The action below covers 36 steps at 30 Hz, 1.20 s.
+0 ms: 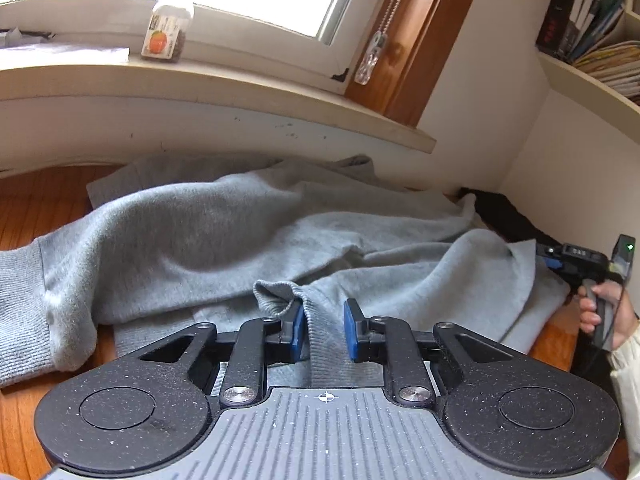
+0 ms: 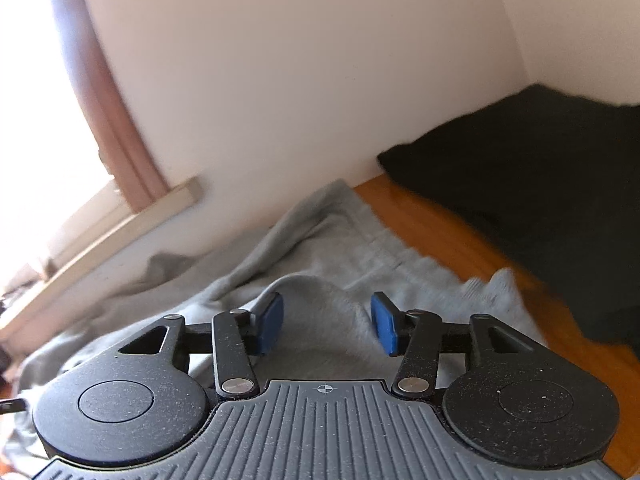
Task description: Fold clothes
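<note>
Two hand-held grippers work over one crumpled grey fleece sweatshirt (image 1: 248, 236) that lies spread on a brown wooden tabletop (image 1: 36, 208), its far edge bunched against the white wall below a pale window sill (image 1: 224, 92).

In the left wrist view, the left gripper (image 1: 324, 330) has its blue pads spread, and a ribbed grey hem fold (image 1: 316, 320) of the sweatshirt rises between them; the cloth touches the left pad and stands clear of the right one, so nothing is pinched. The rest of the garment lies ahead of and to both sides of this gripper. A ribbed cuff (image 1: 24, 300) ends the sleeve at the left edge, and the sweatshirt's long axis runs left to right across that view, from this cuff toward the right gripper (image 1: 558, 258), seen at the far right edge in a hand (image 1: 600, 312); its pads are hidden there by the cloth.

In the right wrist view, the right gripper (image 2: 327, 322) also stands spread, with a soft ridge of the grey fleece humped between the pads and no grip on it. Beyond it, to the right, a folded black garment (image 2: 540, 184) lies on the wood near the wall corner, apart from the sweatshirt.

A clear plastic jar with an orange-fruit label (image 1: 166, 32) stands on the sill.
</note>
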Tool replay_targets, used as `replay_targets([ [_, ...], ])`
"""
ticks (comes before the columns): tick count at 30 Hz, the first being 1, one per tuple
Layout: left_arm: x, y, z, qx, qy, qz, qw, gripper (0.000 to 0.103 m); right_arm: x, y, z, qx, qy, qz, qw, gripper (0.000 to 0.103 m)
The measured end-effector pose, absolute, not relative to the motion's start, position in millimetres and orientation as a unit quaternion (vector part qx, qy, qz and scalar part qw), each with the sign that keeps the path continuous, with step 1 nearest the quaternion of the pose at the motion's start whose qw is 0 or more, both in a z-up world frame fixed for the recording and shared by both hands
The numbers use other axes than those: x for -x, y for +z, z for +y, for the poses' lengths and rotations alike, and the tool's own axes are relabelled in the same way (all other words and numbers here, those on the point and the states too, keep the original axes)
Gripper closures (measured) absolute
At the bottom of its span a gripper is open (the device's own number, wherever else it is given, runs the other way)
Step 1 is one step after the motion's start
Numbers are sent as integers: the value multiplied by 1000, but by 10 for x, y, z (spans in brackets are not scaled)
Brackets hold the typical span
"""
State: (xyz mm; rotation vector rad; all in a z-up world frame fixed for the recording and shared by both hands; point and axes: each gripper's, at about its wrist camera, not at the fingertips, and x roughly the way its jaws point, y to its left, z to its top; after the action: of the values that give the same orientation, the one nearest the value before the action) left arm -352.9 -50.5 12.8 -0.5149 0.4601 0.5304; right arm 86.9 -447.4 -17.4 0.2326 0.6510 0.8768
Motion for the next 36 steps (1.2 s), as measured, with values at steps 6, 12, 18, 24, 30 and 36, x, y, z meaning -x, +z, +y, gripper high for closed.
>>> replay_targets([
  [6,3510,94,-491,242,266,224,906,82,-667,3,-4296,-73,396,293,867,54],
  [12,3524,106,-513,233,272,216,908,93,-548,174,-4473,-79,366,261,890,54],
  [18,3485,113,-477,239,268,220,907,93,-602,2,-4387,-101,419,327,841,54],
  [24,3468,104,-469,236,269,219,908,94,-831,-113,-4091,-126,417,350,829,54],
  [30,3700,284,-607,227,284,160,918,99,-799,-122,-4165,-132,412,321,842,100],
  [36,4147,459,-734,238,295,120,918,99,-407,-184,-4628,-135,442,309,832,100],
])
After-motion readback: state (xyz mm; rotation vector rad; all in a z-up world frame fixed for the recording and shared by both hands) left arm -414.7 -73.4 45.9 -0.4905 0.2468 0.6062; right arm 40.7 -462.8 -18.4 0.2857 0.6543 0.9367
